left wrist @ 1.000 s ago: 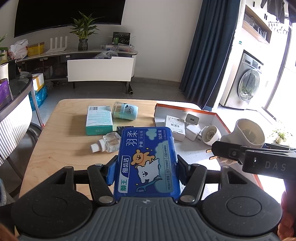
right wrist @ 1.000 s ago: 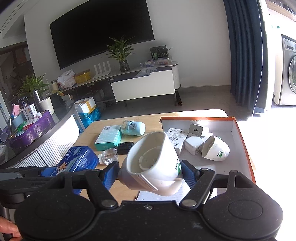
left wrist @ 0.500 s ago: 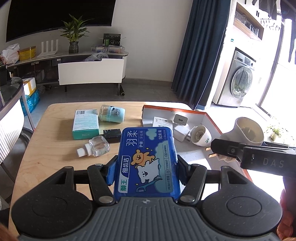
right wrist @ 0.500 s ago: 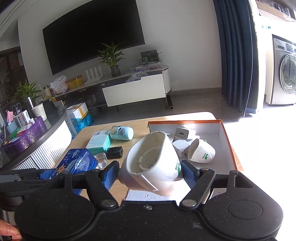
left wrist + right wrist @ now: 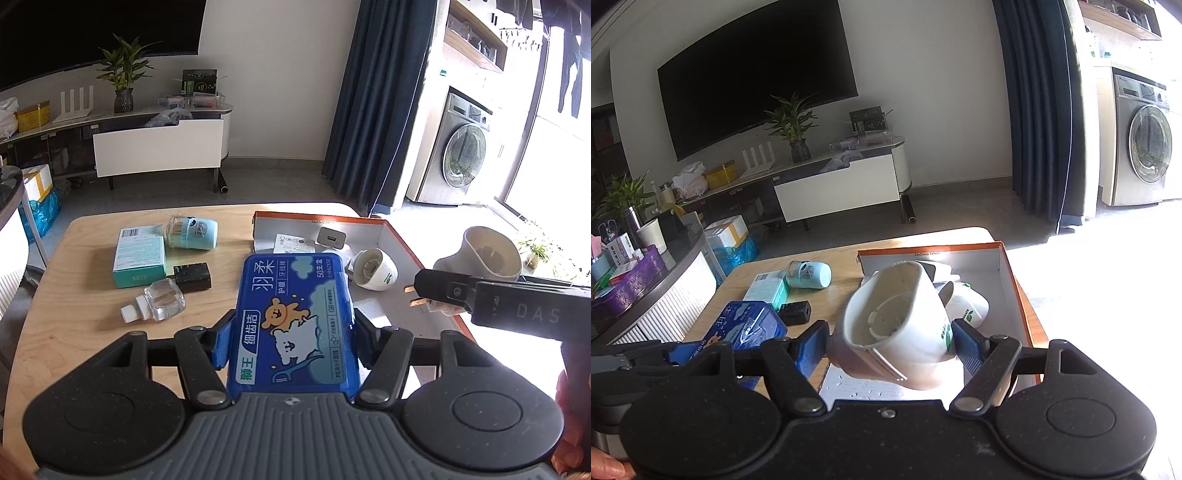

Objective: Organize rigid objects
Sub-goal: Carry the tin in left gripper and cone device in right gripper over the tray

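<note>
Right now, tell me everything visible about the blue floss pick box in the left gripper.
The blue floss pick box is a flat, rounded-corner rectangular case, apparently glossy plastic, lid closed. Its printed top faces up, showing a cartoon bear on a white sheep, clouds, a floss pick drawing and Chinese lettering. The left gripper clamps its long sides between blue pads, holding it roughly level in the air above the wooden table, far end pointing toward the orange-rimmed box.

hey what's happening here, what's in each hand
A person is tidying small items on a wooden table into an orange-rimmed box. The left hand-held gripper is clamped on a blue floss pick case; the right hand-held gripper holds a white plug-in device above the box. A teal carton, small bottle and black block lie on the table.
</note>
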### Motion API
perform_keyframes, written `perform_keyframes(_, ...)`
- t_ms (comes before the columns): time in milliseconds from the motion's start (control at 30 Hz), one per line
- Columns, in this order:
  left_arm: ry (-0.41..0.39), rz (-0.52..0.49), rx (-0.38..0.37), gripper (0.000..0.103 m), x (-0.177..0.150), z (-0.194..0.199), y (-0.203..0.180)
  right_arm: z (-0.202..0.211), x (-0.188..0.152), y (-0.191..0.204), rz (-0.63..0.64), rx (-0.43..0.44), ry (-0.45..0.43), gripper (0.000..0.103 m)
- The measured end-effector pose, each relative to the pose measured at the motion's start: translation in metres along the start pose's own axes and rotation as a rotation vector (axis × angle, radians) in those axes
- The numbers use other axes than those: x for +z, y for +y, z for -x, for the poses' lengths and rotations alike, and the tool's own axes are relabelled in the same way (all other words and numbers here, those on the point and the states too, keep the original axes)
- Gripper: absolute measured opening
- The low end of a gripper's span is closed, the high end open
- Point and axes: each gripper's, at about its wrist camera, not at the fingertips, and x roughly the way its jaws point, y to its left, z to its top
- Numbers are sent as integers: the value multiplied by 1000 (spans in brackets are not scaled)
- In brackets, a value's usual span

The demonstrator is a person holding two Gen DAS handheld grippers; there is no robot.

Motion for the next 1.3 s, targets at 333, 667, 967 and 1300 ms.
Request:
perform_keyframes(333,4,-21,-16,63,2,-5,-9,4,0,-9,-16,-21,-9,87)
perform_keyframes(667,12,-40,-38,63,2,-13,-15,5,0,-18,-28,-41,-12,87)
perform_keyframes(967,29,-46,-47,63,3,-21,-19,0,1,-24,-40,-59,-3,87)
perform_keyframes(1300,49,-53,-60,63,2,-32,-25,-5,2,-31,-46,-83,4,87)
